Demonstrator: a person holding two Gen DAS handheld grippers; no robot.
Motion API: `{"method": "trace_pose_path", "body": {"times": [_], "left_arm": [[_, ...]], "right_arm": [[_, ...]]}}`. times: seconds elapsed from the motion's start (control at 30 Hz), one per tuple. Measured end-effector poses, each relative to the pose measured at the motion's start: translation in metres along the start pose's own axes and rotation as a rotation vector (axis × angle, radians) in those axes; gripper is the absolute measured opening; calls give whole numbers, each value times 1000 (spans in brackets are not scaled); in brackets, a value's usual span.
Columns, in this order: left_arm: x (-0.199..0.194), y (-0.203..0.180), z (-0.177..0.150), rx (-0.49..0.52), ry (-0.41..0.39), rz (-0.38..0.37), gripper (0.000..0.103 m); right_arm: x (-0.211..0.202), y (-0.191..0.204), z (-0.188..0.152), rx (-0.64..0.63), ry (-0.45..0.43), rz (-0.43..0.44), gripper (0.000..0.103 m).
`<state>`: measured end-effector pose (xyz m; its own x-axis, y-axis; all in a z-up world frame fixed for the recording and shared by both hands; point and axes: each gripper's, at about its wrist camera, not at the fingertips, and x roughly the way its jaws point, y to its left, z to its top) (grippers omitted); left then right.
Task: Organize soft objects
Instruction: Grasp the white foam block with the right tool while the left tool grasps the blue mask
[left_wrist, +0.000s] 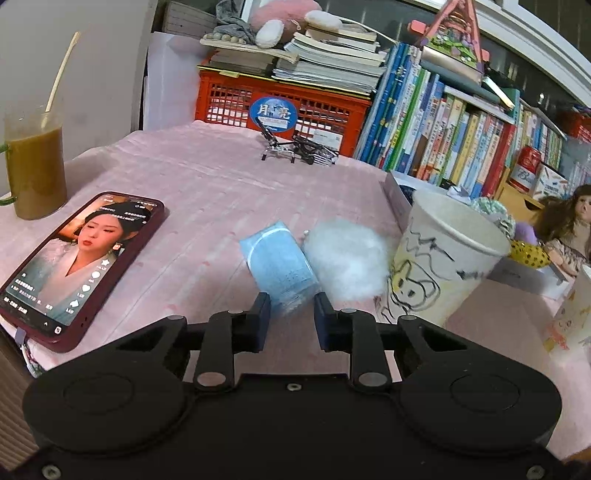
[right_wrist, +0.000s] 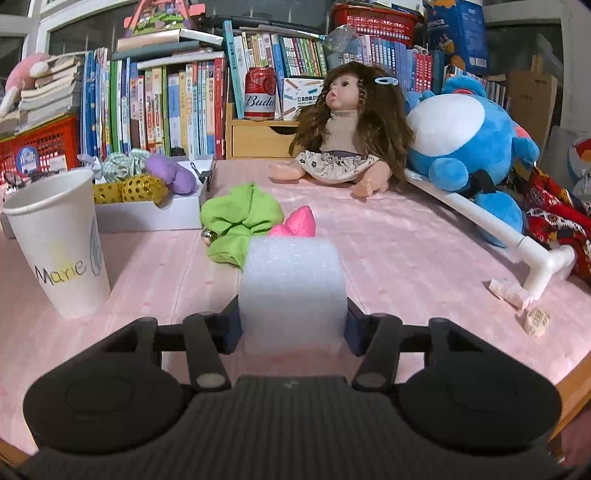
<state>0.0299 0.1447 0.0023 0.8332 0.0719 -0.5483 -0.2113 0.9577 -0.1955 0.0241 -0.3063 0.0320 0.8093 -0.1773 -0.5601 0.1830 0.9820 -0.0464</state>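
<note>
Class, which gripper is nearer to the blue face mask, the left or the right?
Left. The left gripper has the blue face mask right between its fingers, while the right gripper holds a white foam roll elsewhere; no mask shows there.

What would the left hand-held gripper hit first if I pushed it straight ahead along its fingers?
The left hand-held gripper would meet the blue folded face mask first; its near end already sits between the open fingertips. The white cotton fluff lies just right of that line, though depth is hard to judge.
</note>
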Motion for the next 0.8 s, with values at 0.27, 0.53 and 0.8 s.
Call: {"method": "trace_pose_path", "body": {"times": [0.27,0.53,0.8], "left_arm": [[-26,-5,-11,64,43,-45,20],[-27,1,-1,-20,-25,-21,62],[6,4,6,-85,-20,20,38]], "right_arm": [[-23,9,-3,-13,-18,71,57],[-43,30,-9,-92,-61,161,58],[-40,41,-9,-111,-62,184,59]]}}
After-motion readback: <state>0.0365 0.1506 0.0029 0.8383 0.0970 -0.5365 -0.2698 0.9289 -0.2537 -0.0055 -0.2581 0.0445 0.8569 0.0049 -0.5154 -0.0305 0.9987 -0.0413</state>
